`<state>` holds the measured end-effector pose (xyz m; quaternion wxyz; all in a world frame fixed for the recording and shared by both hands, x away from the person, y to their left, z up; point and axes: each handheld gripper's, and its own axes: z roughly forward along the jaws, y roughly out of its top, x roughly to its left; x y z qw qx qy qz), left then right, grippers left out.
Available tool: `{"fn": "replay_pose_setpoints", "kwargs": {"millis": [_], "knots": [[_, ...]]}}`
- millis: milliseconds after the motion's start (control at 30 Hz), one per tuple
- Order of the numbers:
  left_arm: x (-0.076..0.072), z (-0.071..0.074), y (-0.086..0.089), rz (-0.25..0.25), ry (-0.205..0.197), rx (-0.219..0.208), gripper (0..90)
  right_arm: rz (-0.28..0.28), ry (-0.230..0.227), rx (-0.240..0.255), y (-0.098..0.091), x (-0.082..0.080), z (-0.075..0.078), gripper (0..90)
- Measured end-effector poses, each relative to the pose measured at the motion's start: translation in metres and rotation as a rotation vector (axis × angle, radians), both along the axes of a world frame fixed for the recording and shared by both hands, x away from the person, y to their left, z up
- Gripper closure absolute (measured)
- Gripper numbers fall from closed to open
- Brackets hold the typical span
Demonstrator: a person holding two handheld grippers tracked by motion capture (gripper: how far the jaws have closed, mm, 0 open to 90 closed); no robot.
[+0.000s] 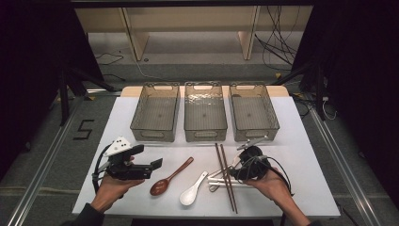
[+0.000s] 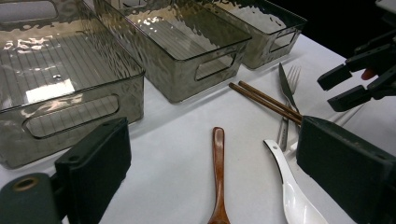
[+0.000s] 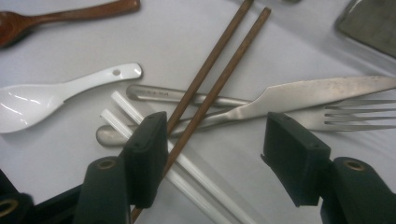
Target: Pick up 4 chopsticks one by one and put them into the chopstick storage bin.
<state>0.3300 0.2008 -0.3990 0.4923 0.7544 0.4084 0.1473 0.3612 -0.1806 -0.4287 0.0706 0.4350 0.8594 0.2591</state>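
The right gripper [image 3: 212,158] hangs with its jaws apart, gripping nothing, over a crossed heap near the front edge of the white table [image 1: 141,122]: two brown wooden chopsticks [image 3: 219,70] lie over a steel knife [image 3: 299,95], a steel fork [image 3: 345,116] and two white plastic chopsticks [image 3: 187,170]. Closing here could catch one brown stick alone, or drag the steel pieces along. The left gripper [image 2: 210,177], also open, waits above the brown wooden spoon [image 2: 218,172] and white ceramic spoon [image 2: 294,196].
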Motion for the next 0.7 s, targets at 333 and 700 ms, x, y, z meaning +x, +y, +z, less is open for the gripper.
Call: {"fn": "replay_pose_setpoints", "kwargs": {"millis": [333, 700], "knots": [[0.0, 0.0, 0.0, 0.0, -0.002, 0.002, 9.7, 0.041, 0.05, -0.056, 0.014, 0.008, -0.012, 48.6], [0.0, 0.0, 0.0, 0.0, -0.007, 0.004, 9.7, 0.05, 0.088, -0.084, 0.02, 0.011, -0.019, 55.2]]}}
